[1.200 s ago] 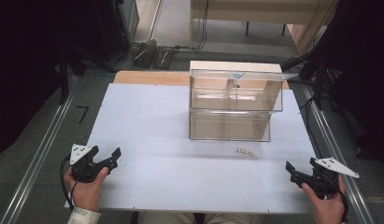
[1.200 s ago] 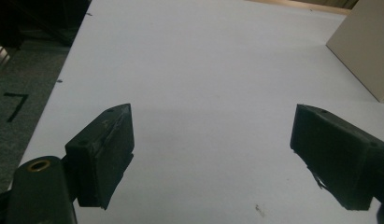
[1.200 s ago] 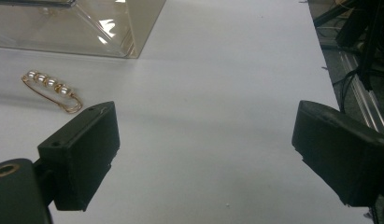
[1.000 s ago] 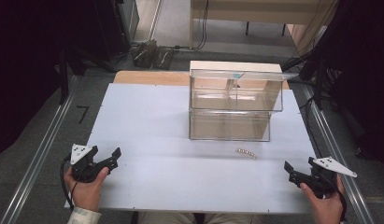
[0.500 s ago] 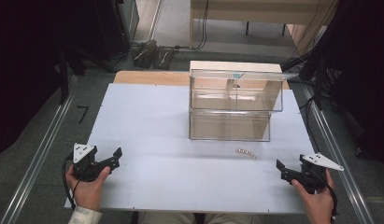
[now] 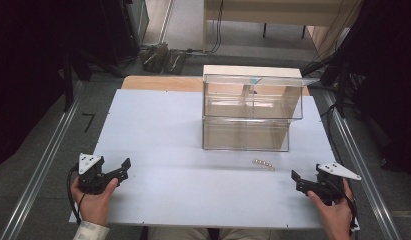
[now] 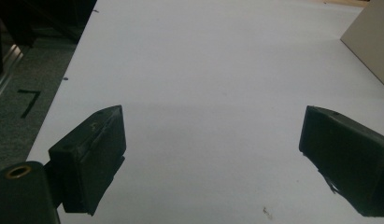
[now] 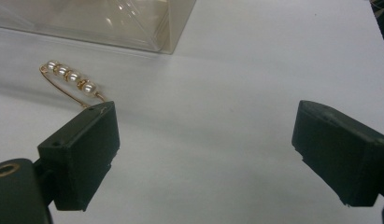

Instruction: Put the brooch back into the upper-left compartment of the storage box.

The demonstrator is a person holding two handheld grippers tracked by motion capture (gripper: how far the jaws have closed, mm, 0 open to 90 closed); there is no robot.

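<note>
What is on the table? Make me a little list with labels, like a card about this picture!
Table: flat white board
Box: clear plastic two-level box with compartments, at the far right of the table
Small thing: gold pin with four white pearl beads, lying on the table in front of the box, touching nothing
Left gripper: black two-jaw gripper, jaws wide open, holding nothing, at the near left
Right gripper: black two-jaw gripper, jaws wide open, holding nothing, at the near right
Closest to the pin: the right gripper, apart from it

Overhead forward-down; 2 close low views.
</note>
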